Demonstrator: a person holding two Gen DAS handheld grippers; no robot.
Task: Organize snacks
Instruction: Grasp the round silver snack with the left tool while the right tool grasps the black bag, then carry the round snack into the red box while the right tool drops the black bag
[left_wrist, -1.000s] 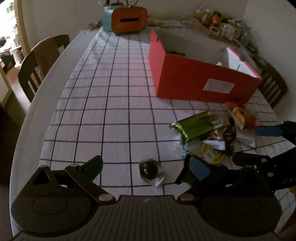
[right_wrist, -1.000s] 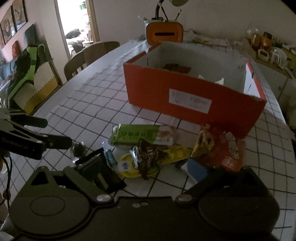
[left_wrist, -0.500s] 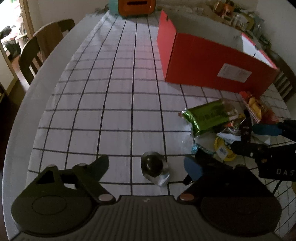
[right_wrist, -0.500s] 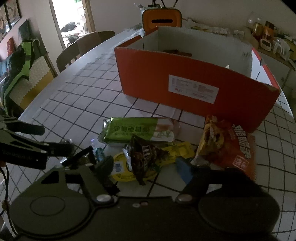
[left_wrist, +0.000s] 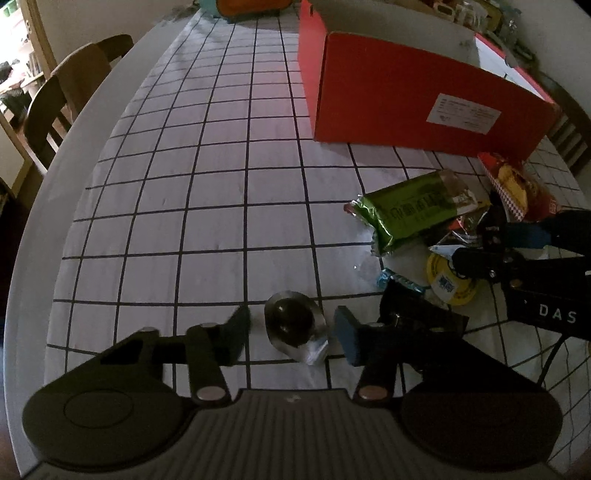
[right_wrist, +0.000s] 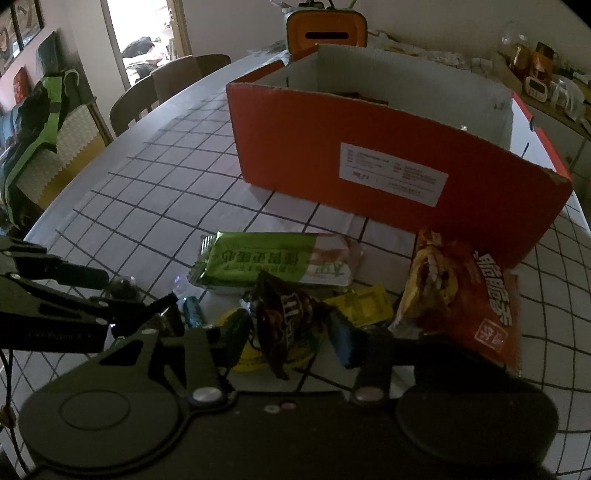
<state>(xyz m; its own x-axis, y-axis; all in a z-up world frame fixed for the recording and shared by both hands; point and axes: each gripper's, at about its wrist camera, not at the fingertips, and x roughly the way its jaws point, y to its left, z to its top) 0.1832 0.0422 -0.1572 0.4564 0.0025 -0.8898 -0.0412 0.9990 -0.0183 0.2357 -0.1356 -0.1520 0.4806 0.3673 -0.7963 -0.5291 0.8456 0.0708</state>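
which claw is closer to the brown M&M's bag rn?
Right. The right claw straddles the brown M&M's bag, fingers on either side. The left claw brackets the small clear-wrapped dark snack, off to the pile's left.

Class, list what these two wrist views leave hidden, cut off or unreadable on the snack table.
- Orange box contents: right wrist view, its front wall hides the floor; only a dark sliver shows.
- Box label: left wrist view, print too small.
- Yellow round snack: right wrist view, covered by the brown packet and right hand-held gripper.
- Foil-wrapped snack between the left hand-held gripper fingers: contact unclear.
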